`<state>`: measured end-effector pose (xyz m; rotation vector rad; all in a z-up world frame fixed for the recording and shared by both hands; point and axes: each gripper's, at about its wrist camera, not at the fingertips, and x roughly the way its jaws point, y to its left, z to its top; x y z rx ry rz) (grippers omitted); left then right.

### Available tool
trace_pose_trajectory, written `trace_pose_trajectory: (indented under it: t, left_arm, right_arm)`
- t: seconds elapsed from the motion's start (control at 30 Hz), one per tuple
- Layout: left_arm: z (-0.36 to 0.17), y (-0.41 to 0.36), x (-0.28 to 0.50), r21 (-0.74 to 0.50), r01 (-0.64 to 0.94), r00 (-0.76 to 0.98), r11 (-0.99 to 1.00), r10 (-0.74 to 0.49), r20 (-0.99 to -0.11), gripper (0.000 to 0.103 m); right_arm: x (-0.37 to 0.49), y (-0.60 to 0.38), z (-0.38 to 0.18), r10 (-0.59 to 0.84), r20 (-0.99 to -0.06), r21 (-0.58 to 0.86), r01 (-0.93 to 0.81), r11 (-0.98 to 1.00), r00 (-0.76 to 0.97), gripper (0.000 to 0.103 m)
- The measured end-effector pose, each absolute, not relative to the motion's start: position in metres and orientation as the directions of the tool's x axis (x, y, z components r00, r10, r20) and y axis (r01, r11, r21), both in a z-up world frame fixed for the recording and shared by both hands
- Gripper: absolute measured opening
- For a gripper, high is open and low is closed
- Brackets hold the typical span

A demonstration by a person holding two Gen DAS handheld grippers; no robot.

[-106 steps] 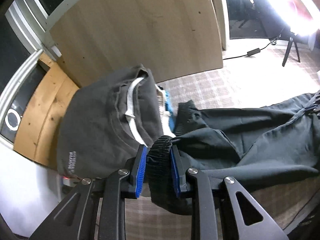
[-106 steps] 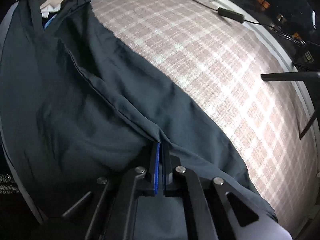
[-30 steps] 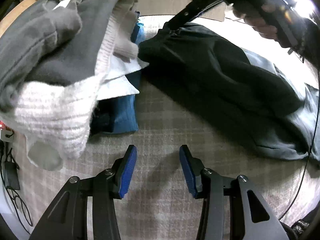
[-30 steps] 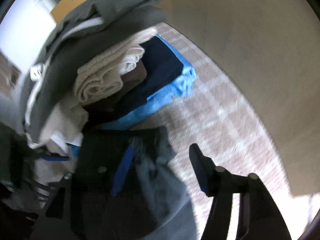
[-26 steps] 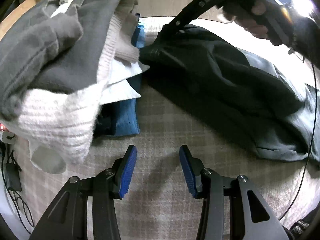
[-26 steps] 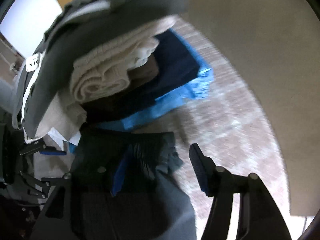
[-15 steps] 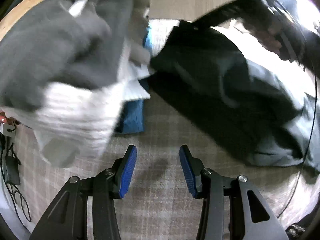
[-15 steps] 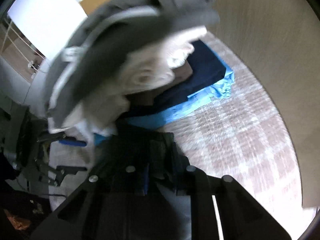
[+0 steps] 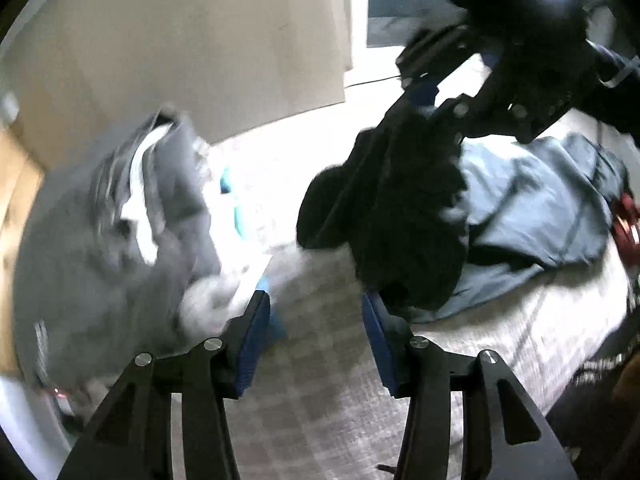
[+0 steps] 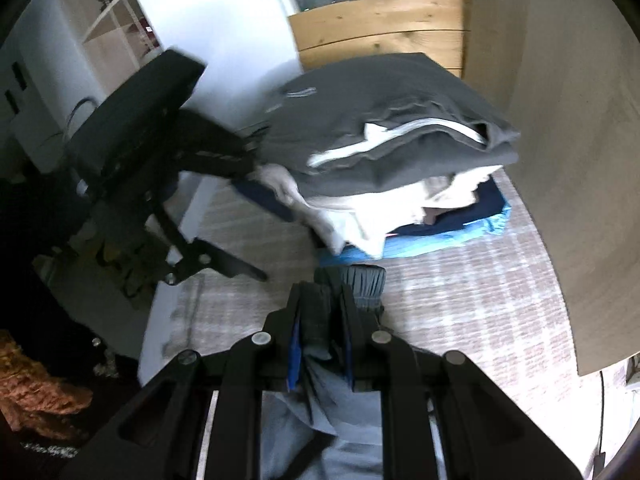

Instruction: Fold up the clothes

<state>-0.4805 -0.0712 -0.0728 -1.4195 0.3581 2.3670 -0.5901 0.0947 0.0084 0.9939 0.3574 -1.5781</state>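
Observation:
Dark blue-grey trousers lie across the checked bedspread, and their black elastic waistband hangs lifted above it. My right gripper is shut on that waistband, with the cloth bunched between its pads. From the left wrist view the right gripper sits at the upper right, holding the hanging cloth. My left gripper hovers over bare bedspread between the trousers and a stack of folded clothes. Its jaws are opening, with nothing between them.
The folded stack has a grey top over cream and blue layers, close to a beige panel. A wooden cabinet stands behind it. Orange cloth lies off the bed's left side. A red object shows at the right edge.
The right gripper closed on the trousers' waistband and lifted it off the bed. Both grippers rose, so the stack and bedspread look farther away. The left gripper's jaws widened a little.

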Motion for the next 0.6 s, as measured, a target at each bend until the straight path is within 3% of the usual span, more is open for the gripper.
trace_pose_trajectory:
  t: [0.2,0.53,0.57,0.6]
  left_arm:
    - [-0.035,-0.051,-0.478,0.016,-0.574,-0.474,-0.818,0.317,-0.822,0.064]
    - [-0.042,-0.016,-0.490,-0.016,-0.680,-0.376,-0.733,0.367,-0.851,0.067]
    - [-0.044,-0.015,-0.493,-0.033,-0.676,-0.361,-0.736,0.370,-0.856,0.067]
    - [-0.045,-0.016,-0.495,-0.053,-0.666,-0.349,-0.744,0.373,-0.860,0.058]
  right_arm:
    - [-0.558,0.095,0.017,-0.665,-0.741,0.301,0.930,-0.210,0.090,0.016]
    - [-0.546,0.093,0.038,-0.690,-0.709,0.336,0.930,-0.146,0.147,0.016]
    - [-0.544,0.092,0.040,-0.692,-0.706,0.336,0.932,-0.137,0.153,0.016]
    - [-0.542,0.090,0.041,-0.691,-0.707,0.327,0.936,-0.134,0.148,0.016]
